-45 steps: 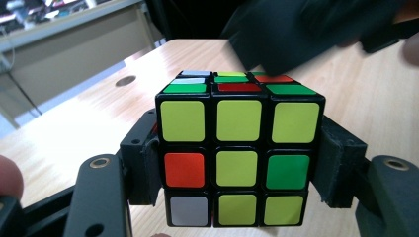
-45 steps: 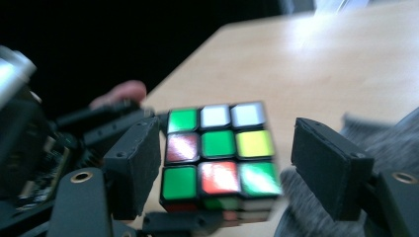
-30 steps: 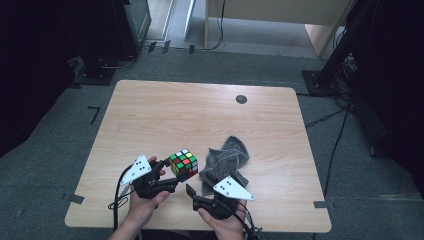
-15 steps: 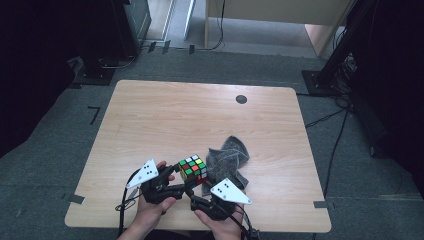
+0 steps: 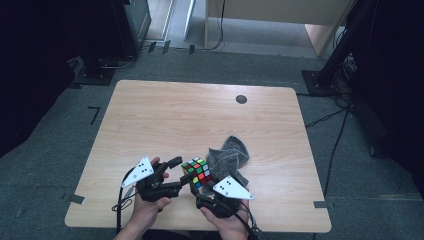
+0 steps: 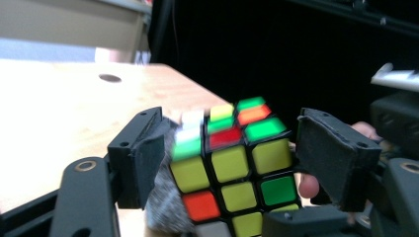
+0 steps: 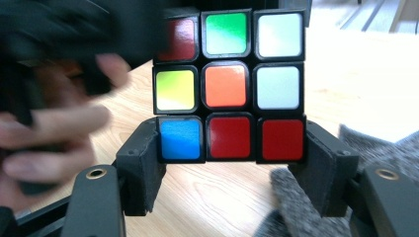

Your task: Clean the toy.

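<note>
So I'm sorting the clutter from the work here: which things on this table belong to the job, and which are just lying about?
In the job:
- puzzle cube, clamped by its bottom layer in the right hand-held gripper
- left hand-held gripper, jaws just opened, standing either side of the cube

Lying about:
- grey cloth behind the cube
- dark round hole in the table

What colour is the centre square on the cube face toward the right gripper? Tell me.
Orange, on the cube; clearest in the right gripper view.

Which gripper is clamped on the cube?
The right gripper: its pads press the cube's bottom row. The left gripper only straddles it, jaws just opening.
</note>
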`<state>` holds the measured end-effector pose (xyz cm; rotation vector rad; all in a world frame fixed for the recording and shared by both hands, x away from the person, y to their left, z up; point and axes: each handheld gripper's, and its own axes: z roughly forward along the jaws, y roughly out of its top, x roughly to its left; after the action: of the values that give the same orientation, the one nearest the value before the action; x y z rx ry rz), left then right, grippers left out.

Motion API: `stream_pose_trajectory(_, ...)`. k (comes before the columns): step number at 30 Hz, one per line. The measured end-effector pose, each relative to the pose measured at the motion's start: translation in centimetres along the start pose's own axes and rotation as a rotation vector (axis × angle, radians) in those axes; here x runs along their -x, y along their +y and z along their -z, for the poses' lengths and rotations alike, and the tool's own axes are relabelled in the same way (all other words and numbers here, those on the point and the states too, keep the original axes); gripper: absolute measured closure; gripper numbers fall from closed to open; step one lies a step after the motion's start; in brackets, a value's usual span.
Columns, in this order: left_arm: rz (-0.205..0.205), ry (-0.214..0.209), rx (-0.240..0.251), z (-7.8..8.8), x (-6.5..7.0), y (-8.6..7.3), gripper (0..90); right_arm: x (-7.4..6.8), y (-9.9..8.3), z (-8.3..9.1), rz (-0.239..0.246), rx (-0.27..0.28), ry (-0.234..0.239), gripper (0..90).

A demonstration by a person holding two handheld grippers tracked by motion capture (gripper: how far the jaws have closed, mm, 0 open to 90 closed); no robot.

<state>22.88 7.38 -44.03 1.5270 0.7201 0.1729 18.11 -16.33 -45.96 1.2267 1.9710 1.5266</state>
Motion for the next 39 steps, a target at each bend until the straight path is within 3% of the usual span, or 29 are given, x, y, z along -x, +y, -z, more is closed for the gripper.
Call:
stream_pose_trajectory(3, -0.079, 0.059, -0.004, 0.7, -0.6, 0.3, 23.4, 1.4, 0.5, 0.3, -0.035, -0.027, 0.004, 34.5)
stream_pose_trajectory(6, -0.203, 0.119, -0.045, 0.8, -0.9, 0.1, 22.3, 2.4, 1.1, 0.8, -0.05, -0.036, -0.005, 34.6)
stream_pose_trajectory(8, -0.286, 0.137, -0.076, 0.6, -0.9, -0.3, 22.8, 2.9, 1.6, 1.2, -0.06, -0.041, -0.01, 34.6)
stream_pose_trajectory(13, -0.453, 0.132, -0.157, -0.4, 0.0, -1.8, 22.9, 3.4, 2.5, 1.9, -0.061, -0.061, 0.002, 34.5)
stream_pose_trajectory(20, -0.601, 0.139, -0.222, -1.4, 1.5, -3.1, 20.4, 2.8, 2.9, 1.8, -0.067, -0.105, 0.046, 34.5)
stream_pose_trajectory(28, -0.721, 0.186, -0.246, -2.0, 2.8, -3.8, 15.6, 1.4, 2.8, 1.3, -0.061, -0.153, 0.075, 34.5)
stream_pose_trajectory(35, -0.762, 0.189, -0.237, -2.1, 3.3, -4.0, 16.7, 0.8, 2.6, 0.9, -0.075, -0.18, 0.106, 34.5)
stream_pose_trajectory(39, -0.794, 0.186, -0.237, -2.1, 3.5, -4.3, 22.2, 0.6, 2.4, 0.7, -0.079, -0.2, 0.118, 34.4)
